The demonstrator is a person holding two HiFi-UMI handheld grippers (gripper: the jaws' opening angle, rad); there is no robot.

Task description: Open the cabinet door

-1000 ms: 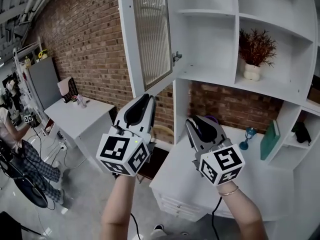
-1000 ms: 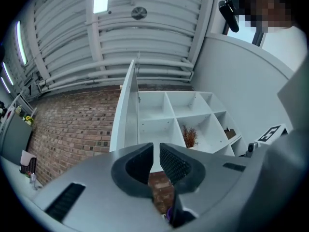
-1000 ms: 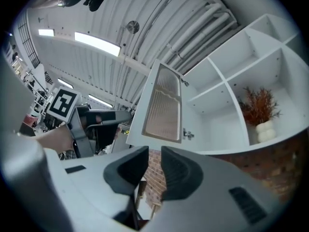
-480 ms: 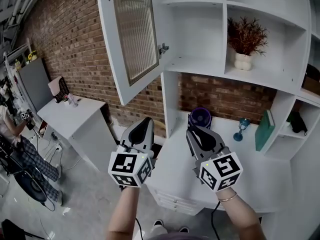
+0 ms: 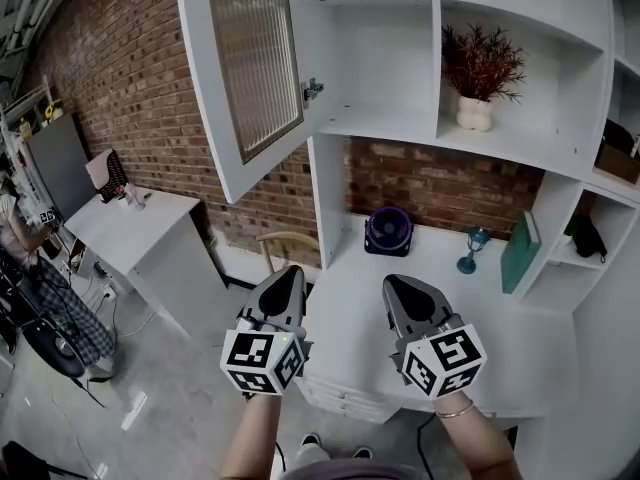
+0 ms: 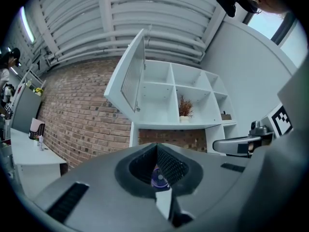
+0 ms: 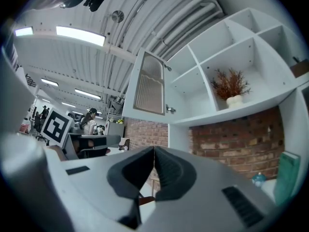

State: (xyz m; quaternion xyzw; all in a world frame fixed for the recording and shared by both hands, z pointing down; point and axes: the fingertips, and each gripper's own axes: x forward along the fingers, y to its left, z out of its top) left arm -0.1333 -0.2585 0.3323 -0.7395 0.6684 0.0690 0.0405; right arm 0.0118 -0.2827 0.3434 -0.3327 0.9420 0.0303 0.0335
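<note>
The white cabinet door [image 5: 250, 68] with its ribbed glass panel stands swung wide open to the left of the upper shelves; it also shows in the left gripper view [image 6: 130, 76] and the right gripper view [image 7: 149, 86]. Both grippers hang low in front of the desk, well below the door and touching nothing. My left gripper [image 5: 283, 280] [image 6: 157, 146] is closing, and its pads meet with nothing between them. My right gripper [image 5: 400, 288] [image 7: 154, 150] is closing too, its pads together and empty.
The open shelves hold a potted dried plant [image 5: 478, 68]. On the white desk [image 5: 430, 318] stand a purple fan [image 5: 388, 230], a blue glass [image 5: 470, 248] and a green book [image 5: 518, 253]. A white side table [image 5: 140, 233] and a person [image 5: 15, 228] are at left, with a wooden chair [image 5: 285, 243] by the brick wall.
Both grippers have dropped from just below the open door to desk height. Their jaws, slightly apart before, now meet. The door has stayed open.
</note>
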